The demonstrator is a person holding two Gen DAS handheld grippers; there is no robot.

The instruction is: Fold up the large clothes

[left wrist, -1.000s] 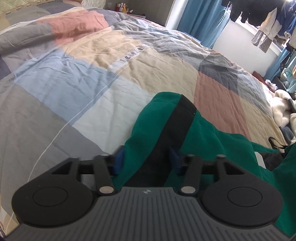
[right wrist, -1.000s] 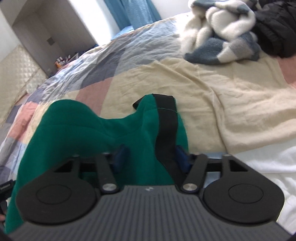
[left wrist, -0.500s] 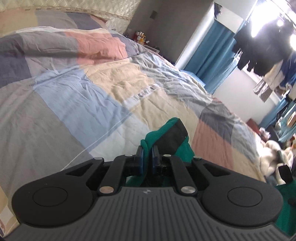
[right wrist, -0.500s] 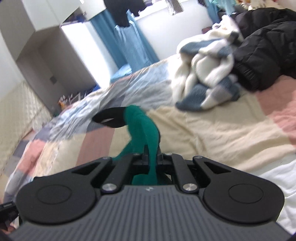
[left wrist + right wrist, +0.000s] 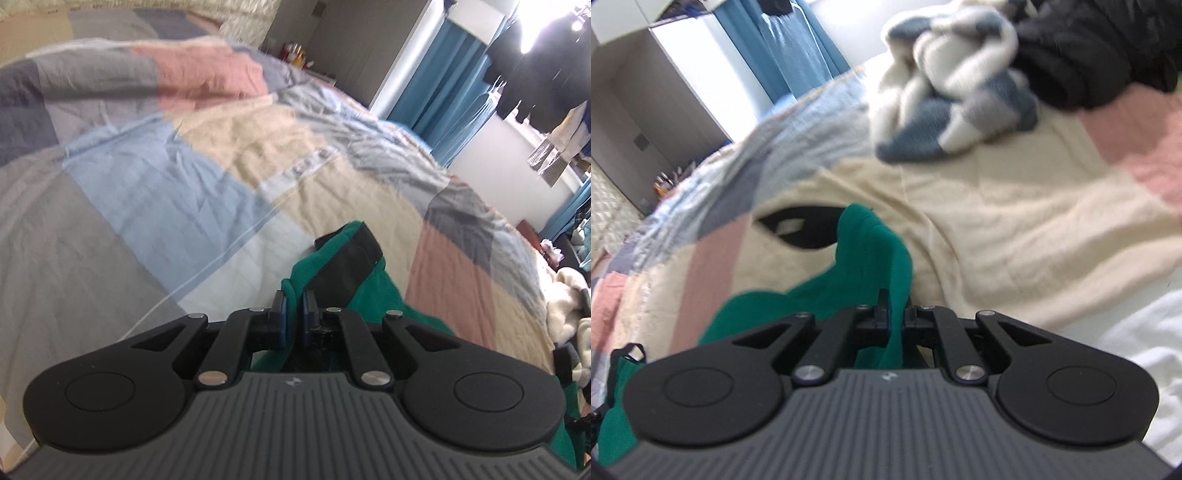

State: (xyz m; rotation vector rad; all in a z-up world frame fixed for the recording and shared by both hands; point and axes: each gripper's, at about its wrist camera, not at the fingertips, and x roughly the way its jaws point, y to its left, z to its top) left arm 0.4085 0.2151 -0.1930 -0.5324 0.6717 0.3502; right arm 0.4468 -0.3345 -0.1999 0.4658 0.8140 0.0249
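Fabric fills the narrow gap between my left jaws: in the left wrist view my left gripper (image 5: 294,314) is clamped on a bunched fold of the green garment (image 5: 373,291), with 1 blue pad pressing it from each side. The cloth rises straight out of the pinch and runs forward and to the right, ending in a black band (image 5: 349,264) that tilts up past the jaw tips. More green spreads right of the jaws and down along the lower right edge of the frame. Under it all lies the bed (image 5: 147,206), covered in a patchwork of grey, blue, beige and pink squares. Blue curtains (image 5: 439,85) hang at the far side of the room, and dark clothes hang by the bright window on the upper right.

In the right wrist view my right gripper (image 5: 894,314) is likewise closed tight on the green garment (image 5: 875,258), gripping a ridge of cloth that stands up between the jaws and humps forward just beyond them. A black loop (image 5: 801,227) of trim opens off the hump's left side, lying over the bed (image 5: 1015,221). The rest of the green falls away to the lower left, below my gripper body. Further back, well apart from the jaws, a white and grey-blue blanket (image 5: 945,88) sits heaped, with a black garment (image 5: 1108,51) touching it on the right. The picture is blurred.
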